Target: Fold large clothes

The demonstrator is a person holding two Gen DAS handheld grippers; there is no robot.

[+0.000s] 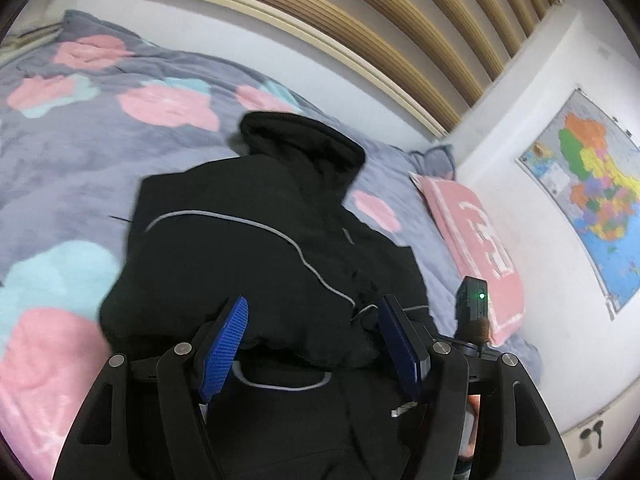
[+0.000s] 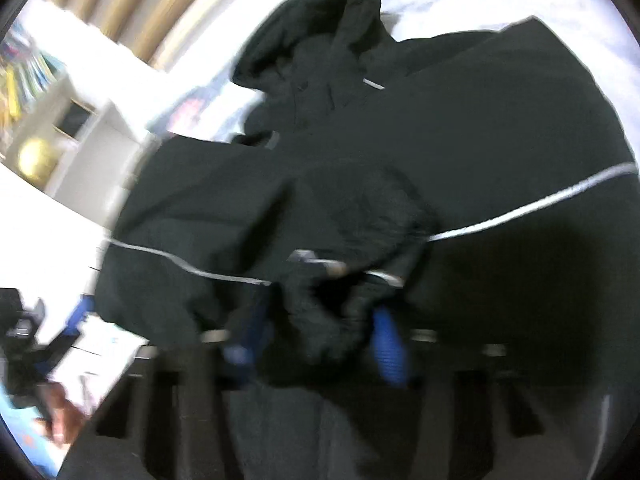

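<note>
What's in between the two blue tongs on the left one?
Nothing is pinched. In the left wrist view the left tongs stand open, and through the gap you see the black jacket lying on the flowered blanket.

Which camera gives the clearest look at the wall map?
The left wrist view: the wall map hangs sharp and nearly whole on the white wall. The right wrist view catches only a blurred colourful sliver at its left edge.

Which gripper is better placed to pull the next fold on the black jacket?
Right, probably. The right gripper has a bunch of the black jacket between its blue pads, though blur hides the contact. The left gripper stands open above it, holding nothing.
</note>
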